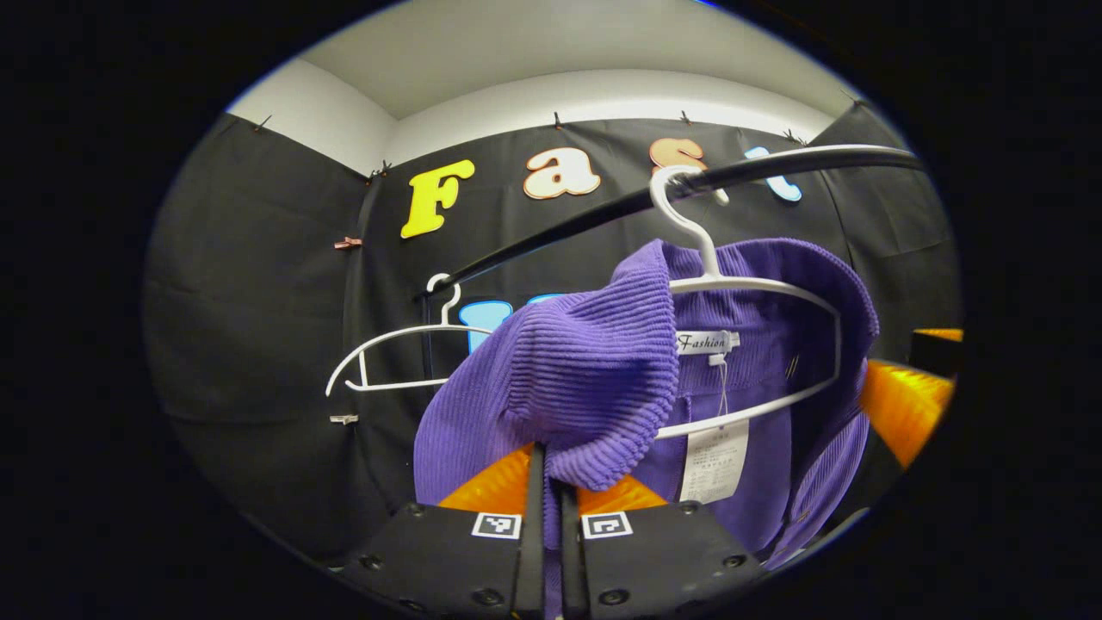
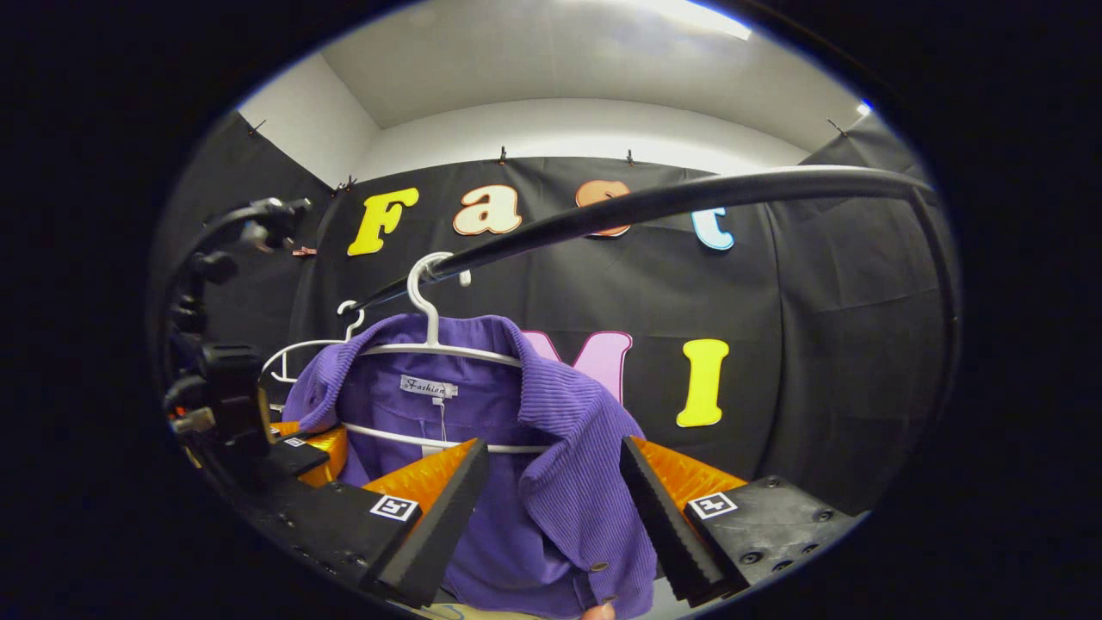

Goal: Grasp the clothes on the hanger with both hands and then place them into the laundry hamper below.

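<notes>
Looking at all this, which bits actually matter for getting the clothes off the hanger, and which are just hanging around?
Part of the job:
purple jacket
white hanger it hangs on
left gripper, closed on the jacket's shoulder
right gripper, open around the jacket's front edge

Just there:
empty hanger
black rail
paper tag inside the jacket

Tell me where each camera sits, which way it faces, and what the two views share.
Left gripper view: rides the left gripper, angled up at the purple garment; its own fingers are closed on the fabric.
Right gripper view: rides the right gripper, angled up at the same garment; its fingers stand open around the front edge, with the left gripper at the far left.
Shared: garment, white hanger, black rail, a second white hanger.
</notes>
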A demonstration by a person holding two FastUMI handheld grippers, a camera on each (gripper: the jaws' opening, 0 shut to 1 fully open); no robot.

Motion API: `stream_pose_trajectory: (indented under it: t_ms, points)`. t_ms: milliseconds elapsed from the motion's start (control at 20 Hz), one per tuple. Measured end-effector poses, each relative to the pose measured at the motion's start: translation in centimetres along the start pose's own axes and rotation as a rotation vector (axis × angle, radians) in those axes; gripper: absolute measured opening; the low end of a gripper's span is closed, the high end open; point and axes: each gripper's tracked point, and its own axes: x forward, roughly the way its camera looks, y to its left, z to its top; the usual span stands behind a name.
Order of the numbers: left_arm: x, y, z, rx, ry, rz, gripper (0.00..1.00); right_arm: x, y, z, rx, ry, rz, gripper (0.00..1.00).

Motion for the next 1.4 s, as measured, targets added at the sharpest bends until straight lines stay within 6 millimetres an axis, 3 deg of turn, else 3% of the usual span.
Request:
stream_pose_trajectory:
  t_ms: [200,300,500,600,650,800,850,950,1000,1400]
  points:
    - [0.3,-1.1,-1.0,0.032,0.052,-0.071,0.06,3.8,-0.3,-0.9,0.006,-0.028,-0.044,0.98]
    - [0.1,-1.0,-1.2,0.032,0.063,-0.083,0.08,4.6,-1.7,-1.0,0.004,-0.043,-0.089,0.69]
    - [-0.3,-0.8,-1.2,0.028,0.06,-0.108,0.05,3.8,-2.3,-1.5,0.044,-0.062,-0.059,0.11]
    - [-0.3,-0.5,-1.3,0.033,0.051,-0.115,0.05,4.2,-2.7,-2.4,0.115,-0.044,-0.055,0.11]
    - [-0.3,-0.3,-1.3,0.041,0.048,-0.11,0.07,3.7,-2.6,-2.3,0.158,-0.032,-0.05,0.04]
    - [-0.2,-0.2,-1.3,0.034,0.05,-0.11,0.07,4.1,-2.6,-2.6,0.274,-0.011,-0.027,0.08]
    - [-0.2,-0.2,-1.2,0.029,0.05,-0.11,0.05,4.3,-2.7,-2.7,0.309,-0.008,-0.02,0.04]
    - [-0.2,0.1,-1.2,0.034,0.049,-0.103,0.07,4.8,-2.5,-3.1,0.371,0.002,0.012,0.08]
    - [-0.2,0.0,-1.3,0.037,0.049,-0.101,0.05,4.8,-2.5,-3.2,0.385,-0.001,0.031,0.04]
    - [0.4,0.4,-1.3,0.044,0.048,-0.094,0.05,6.5,-2.8,-4.0,0.553,0.008,0.187,0.05]
